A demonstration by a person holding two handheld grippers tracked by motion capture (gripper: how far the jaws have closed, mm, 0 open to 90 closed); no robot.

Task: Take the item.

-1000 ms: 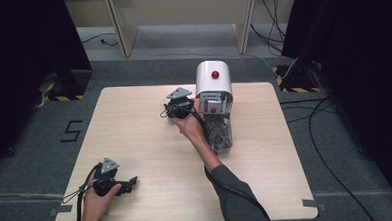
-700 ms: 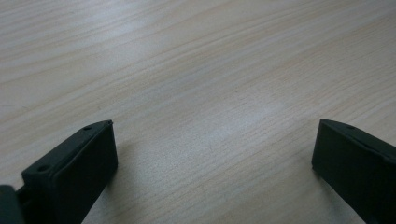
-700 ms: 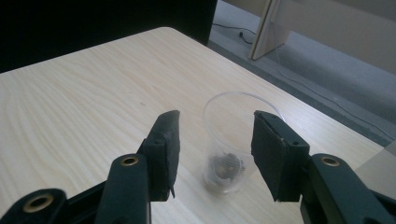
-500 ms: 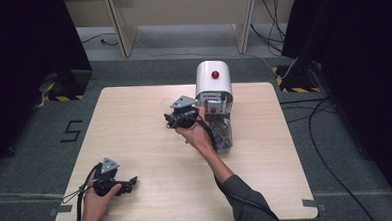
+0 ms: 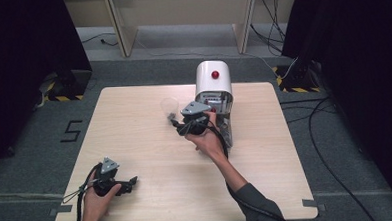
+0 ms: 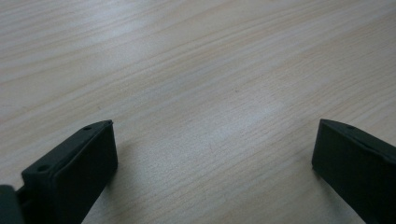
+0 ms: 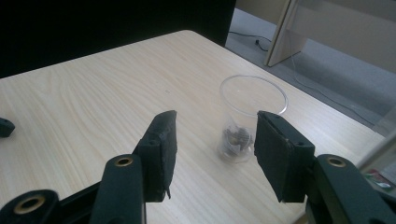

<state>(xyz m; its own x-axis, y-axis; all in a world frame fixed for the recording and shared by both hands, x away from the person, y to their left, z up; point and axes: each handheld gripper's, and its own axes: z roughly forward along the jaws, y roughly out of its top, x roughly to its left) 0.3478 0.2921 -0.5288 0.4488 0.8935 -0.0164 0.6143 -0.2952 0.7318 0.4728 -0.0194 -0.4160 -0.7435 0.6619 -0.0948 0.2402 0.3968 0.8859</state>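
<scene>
Here both grippers' jaws gape empty, the right gripper point(image 7: 212, 154) facing a clear cup point(image 7: 250, 116) beside the white machine point(image 5: 214, 84).

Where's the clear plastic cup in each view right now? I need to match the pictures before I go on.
High view: the clear cup stands upper middle on the table, just left of the right gripper.
Right gripper view: the cup stands upright, centre right, beyond the open jaws, with something small and dark at its bottom.
Left gripper view: not in it.
Shared landmark: the light wooden table.
</scene>
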